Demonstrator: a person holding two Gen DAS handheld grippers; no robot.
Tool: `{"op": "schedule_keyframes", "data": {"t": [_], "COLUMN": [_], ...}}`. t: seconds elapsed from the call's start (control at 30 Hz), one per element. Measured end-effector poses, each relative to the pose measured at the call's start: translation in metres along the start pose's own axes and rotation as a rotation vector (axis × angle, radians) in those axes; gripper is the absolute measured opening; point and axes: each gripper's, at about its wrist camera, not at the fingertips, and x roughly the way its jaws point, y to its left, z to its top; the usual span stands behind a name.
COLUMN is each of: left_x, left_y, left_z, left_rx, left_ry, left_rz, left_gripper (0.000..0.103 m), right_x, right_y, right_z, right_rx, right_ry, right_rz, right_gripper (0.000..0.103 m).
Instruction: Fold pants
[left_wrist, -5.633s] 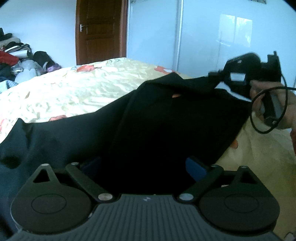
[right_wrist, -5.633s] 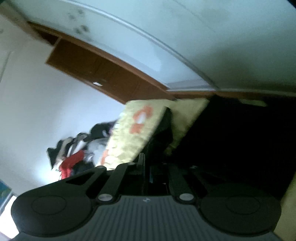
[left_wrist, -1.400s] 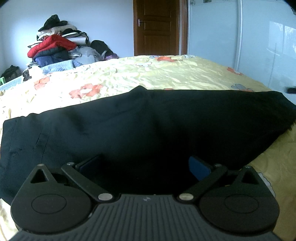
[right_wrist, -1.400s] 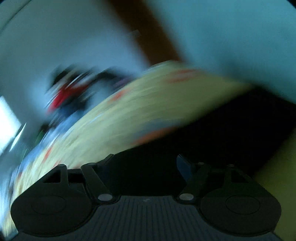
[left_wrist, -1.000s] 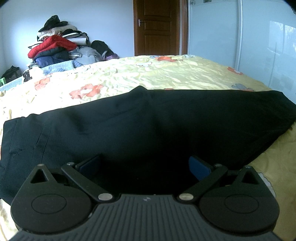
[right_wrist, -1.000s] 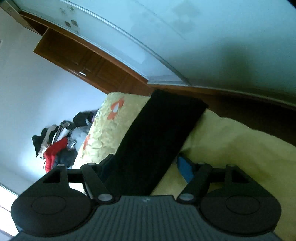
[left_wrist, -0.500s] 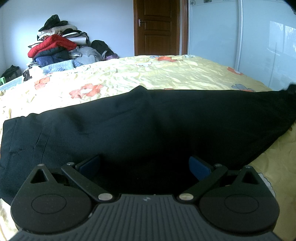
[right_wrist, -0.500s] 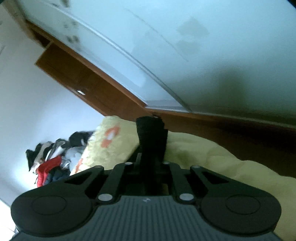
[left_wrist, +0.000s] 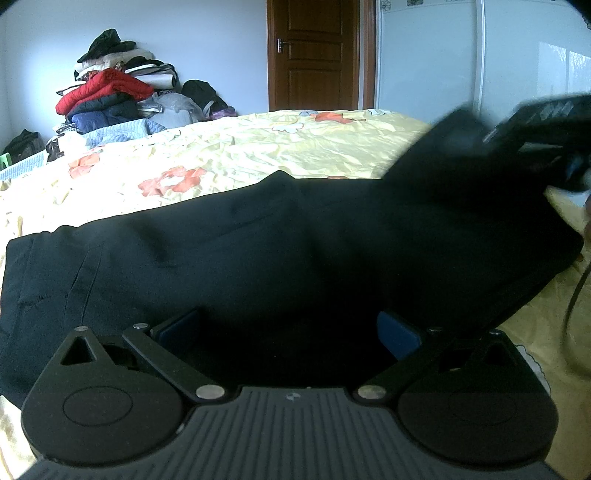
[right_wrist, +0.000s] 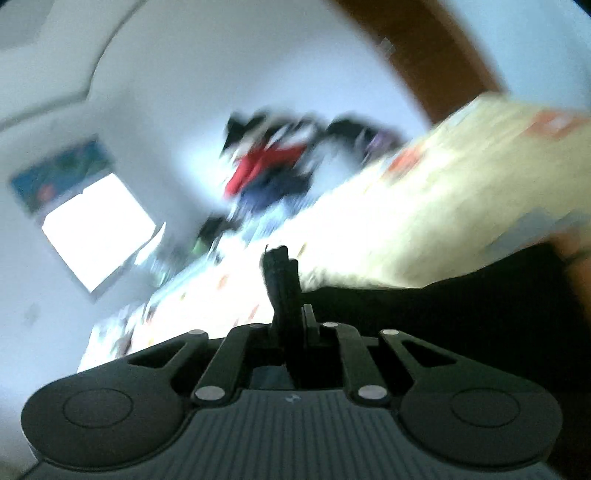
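Black pants (left_wrist: 258, 251) lie lengthwise across the yellow flowered bed (left_wrist: 258, 147). My left gripper (left_wrist: 288, 332) stands open over their near edge, blue pads (left_wrist: 397, 334) wide apart and cloth lying between them without being pinched. At the right of the left wrist view, my right gripper (left_wrist: 476, 133) lifts the leg end off the bed, blurred by motion. In the right wrist view the right gripper (right_wrist: 291, 317) is shut on a bunched fold of the pants (right_wrist: 280, 280), with more black cloth (right_wrist: 461, 314) trailing right.
A heap of clothes (left_wrist: 118, 96) is piled against the far wall at the left. A brown wooden door (left_wrist: 314, 55) and white sliding wardrobe panels (left_wrist: 424, 62) stand behind the bed. A black cable (left_wrist: 570, 314) hangs at the right edge.
The right gripper closed on the leg end of the pants, then swung in quickly from the right, raising that end. The left gripper and the rest of the pants stayed put.
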Motion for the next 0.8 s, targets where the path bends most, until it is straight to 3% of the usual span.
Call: {"op": "schedule_keyframes", "data": {"t": [0.13, 0.23, 0.33, 0.4, 0.47, 0.57, 0.67, 0.73, 0.8], "left_x": [0.000, 0.000, 0.000, 0.000, 0.000, 0.000, 0.000, 0.000, 0.000], "left_y": [0.000, 0.000, -0.001, -0.001, -0.001, -0.001, -0.001, -0.001, -0.001], "left_z": [0.000, 0.000, 0.000, 0.000, 0.000, 0.000, 0.000, 0.000, 0.000], "left_rx": [0.000, -0.001, -0.001, -0.002, -0.002, -0.002, -0.003, -0.003, -0.003], "left_ry": [0.000, 0.001, 0.001, 0.001, 0.001, 0.001, 0.001, 0.001, 0.001], "left_rz": [0.000, 0.000, 0.000, 0.000, 0.000, 0.000, -0.001, -0.001, -0.001], "left_gripper": [0.103, 0.103, 0.103, 0.103, 0.103, 0.103, 0.103, 0.103, 0.103], "right_x": [0.046, 0.060, 0.056, 0.049, 0.028, 0.019, 0.019, 0.024, 0.035], "right_y": [0.017, 0.027, 0.035, 0.039, 0.048, 0.059, 0.058, 0.057, 0.060], "right_z": [-0.032, -0.044, -0.040, -0.042, -0.043, -0.038, -0.033, -0.034, -0.040], "right_rx": [-0.052, -0.154, -0.170, -0.159, -0.181, -0.235, -0.209, -0.221, -0.291], "right_ry": [0.165, 0.251, 0.267, 0.276, 0.256, 0.207, 0.146, 0.134, 0.147], "right_rz": [0.001, -0.080, -0.082, -0.067, -0.029, -0.015, -0.071, -0.156, -0.262], "right_gripper": [0.009, 0.011, 0.021, 0.049, 0.065, 0.065, 0.065, 0.065, 0.082]}}
